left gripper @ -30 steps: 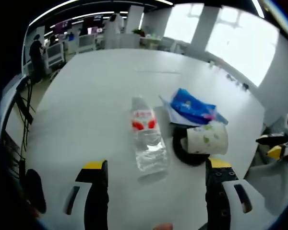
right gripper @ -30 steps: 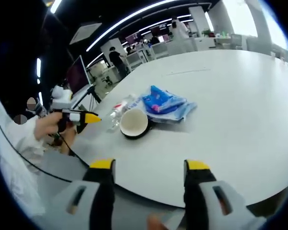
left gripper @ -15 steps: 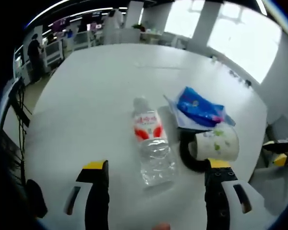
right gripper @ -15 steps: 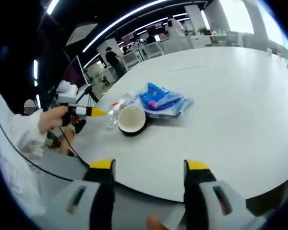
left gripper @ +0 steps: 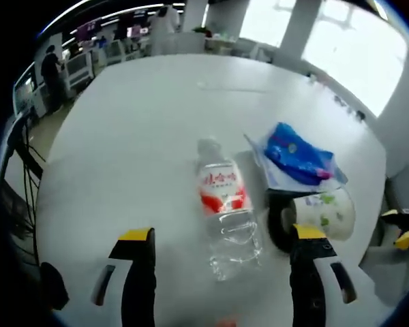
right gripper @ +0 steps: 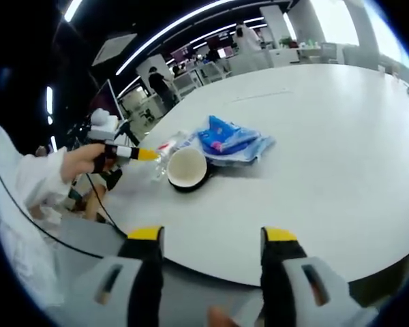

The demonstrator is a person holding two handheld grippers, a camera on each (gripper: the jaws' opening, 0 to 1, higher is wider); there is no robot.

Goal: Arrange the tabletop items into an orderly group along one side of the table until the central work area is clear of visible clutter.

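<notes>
In the left gripper view, my left gripper point(left gripper: 221, 238) has its yellow-tipped jaws spread wide apart over a large white table point(left gripper: 123, 136), holding nothing. Between the jaws, a clear plastic water bottle point(left gripper: 225, 204) with a red and white label lies on its side, cap end pointing away from me. Just to its right, a white paper cup point(left gripper: 324, 212) printed with green leaves also lies on its side, against something dark and round that I cannot identify through the blur. Beyond the cup, a blue plastic packet point(left gripper: 296, 151) rests on a thin white sheet.

In the right gripper view, my right gripper point(right gripper: 213, 238) hovers off the table's near edge, jaws likewise wide and empty. The same three items sit clustered together near the table's left edge: the cup point(right gripper: 186, 168) with its open mouth facing me, the bottle point(right gripper: 163, 155) just beside it on the left, and the blue packet point(right gripper: 226, 138) behind. My left hand point(right gripper: 82, 162), in a white sleeve, brings the other gripper's yellow tip close to the bottle.
</notes>
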